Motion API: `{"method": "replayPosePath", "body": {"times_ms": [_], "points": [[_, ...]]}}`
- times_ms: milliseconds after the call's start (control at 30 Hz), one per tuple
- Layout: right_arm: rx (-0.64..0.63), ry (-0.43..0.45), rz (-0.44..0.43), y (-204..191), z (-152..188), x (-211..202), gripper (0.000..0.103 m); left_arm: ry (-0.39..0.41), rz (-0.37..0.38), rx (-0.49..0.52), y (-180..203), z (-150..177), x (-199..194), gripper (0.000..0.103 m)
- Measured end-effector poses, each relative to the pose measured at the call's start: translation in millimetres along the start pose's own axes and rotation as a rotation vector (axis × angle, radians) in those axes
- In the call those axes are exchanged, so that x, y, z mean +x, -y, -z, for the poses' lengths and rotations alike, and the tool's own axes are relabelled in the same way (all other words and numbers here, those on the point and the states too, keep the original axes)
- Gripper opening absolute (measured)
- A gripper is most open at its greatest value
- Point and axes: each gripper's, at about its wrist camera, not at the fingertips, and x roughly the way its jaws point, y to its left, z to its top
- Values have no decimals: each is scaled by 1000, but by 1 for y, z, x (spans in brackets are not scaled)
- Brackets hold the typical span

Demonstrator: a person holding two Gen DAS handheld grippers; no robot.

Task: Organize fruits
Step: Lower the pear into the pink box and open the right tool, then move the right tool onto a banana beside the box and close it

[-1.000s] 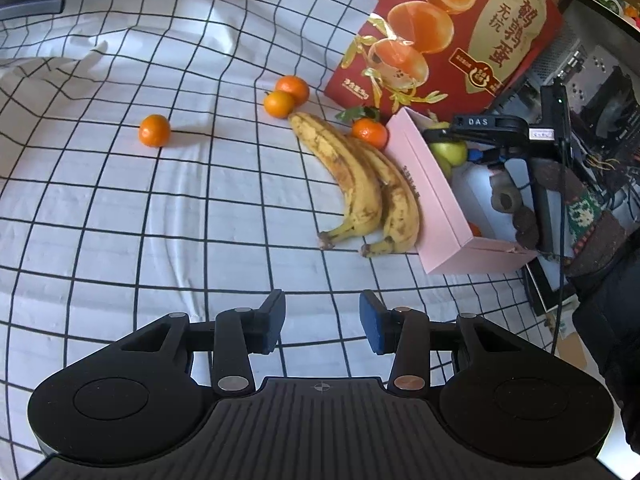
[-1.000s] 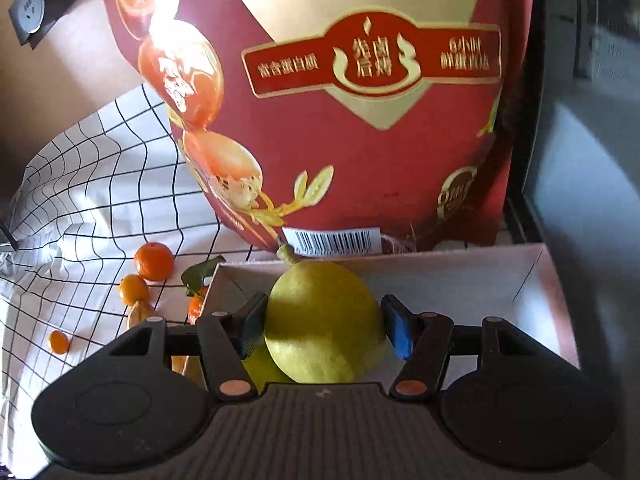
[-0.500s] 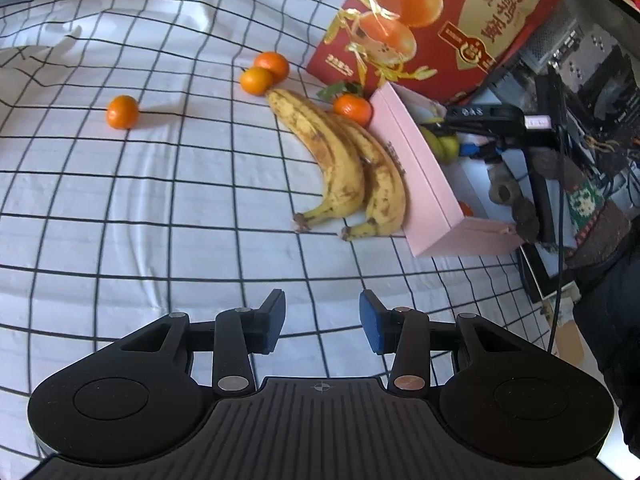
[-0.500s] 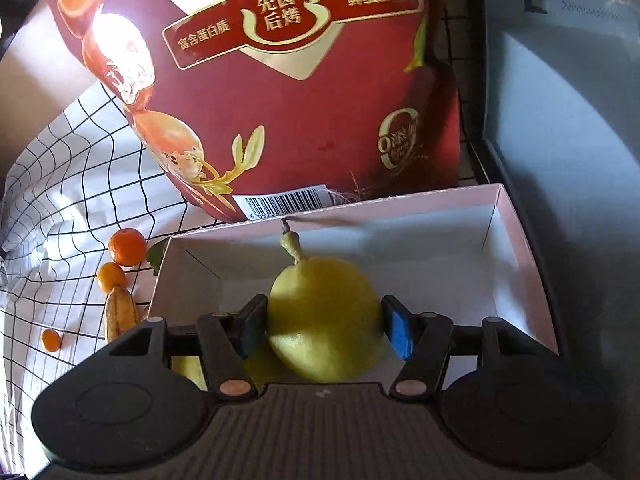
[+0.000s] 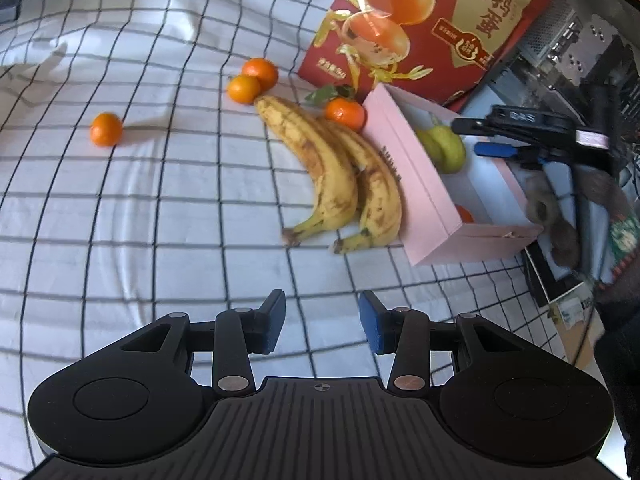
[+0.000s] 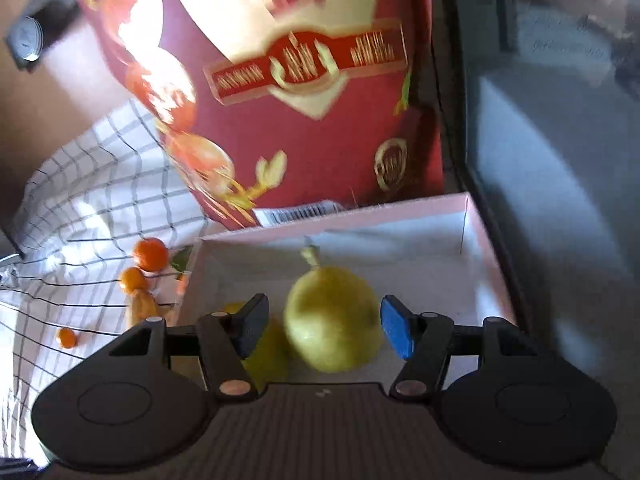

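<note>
A yellow-green pear [image 6: 332, 320] lies in the pink box [image 6: 360, 212] beside a second pear [image 6: 268, 356]. My right gripper [image 6: 324, 328] hovers over it, open, its pads clear of the fruit. In the left wrist view the right gripper [image 5: 480, 136] hangs just right of the pears [image 5: 444, 148], and a mandarin [image 5: 464, 214] sits in the box's near corner. Two spotted bananas [image 5: 340, 176] lie against the box's [image 5: 424, 200] left wall. Several mandarins [image 5: 106, 129] [image 5: 243, 89] [image 5: 345, 113] are scattered on the checked cloth. My left gripper [image 5: 322, 322] is open and empty above the cloth.
A tall red carton [image 5: 432, 20] stands right behind the box. Dark equipment and cables [image 5: 580, 60] crowd the right side, with a grey panel [image 6: 560, 160] beside the box. The checked cloth [image 5: 120, 220] spreads out to the left.
The right gripper has drawn back from the pear, which now rests in the box free of the pads. The left gripper has drifted slightly to the right.
</note>
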Motion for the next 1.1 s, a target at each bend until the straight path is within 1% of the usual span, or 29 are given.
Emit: {"method": "replayPosePath", "body": {"times_ms": [167, 300, 400, 500, 633, 733, 767, 833, 900, 967, 1067, 1100], "points": [[-118, 99, 43, -26, 24, -51, 63, 43, -10, 33, 8, -27, 10, 45], [-193, 145, 57, -47, 63, -91, 63, 81, -21, 18, 12, -62, 26, 45], [-239, 156, 67, -62, 94, -114, 64, 71, -47, -24, 13, -85, 48, 45], [-255, 145, 79, -75, 122, -125, 66, 53, -92, -44, 14, -100, 68, 45], [-235, 116, 89, -76, 152, -132, 66, 5, -111, -25, 22, -106, 85, 45], [-192, 90, 85, -70, 166, -132, 66, -33, -160, 23, 31, -105, 97, 46], [-181, 86, 92, -69, 170, -133, 66, -37, -178, 40, 33, -103, 101, 48], [-170, 76, 106, -67, 179, -133, 66, -18, -186, 63, 35, -99, 101, 47], [-164, 66, 114, -64, 184, -133, 66, -14, -184, 75, 35, -98, 100, 47], [-158, 54, 114, -63, 187, -132, 66, -17, -162, 54, 30, -97, 98, 46], [-153, 44, 112, -62, 188, -131, 66, -37, -116, 31, 23, -94, 93, 42], [-152, 42, 109, -62, 187, -130, 66, -42, -104, 37, 23, -92, 89, 38]]}}
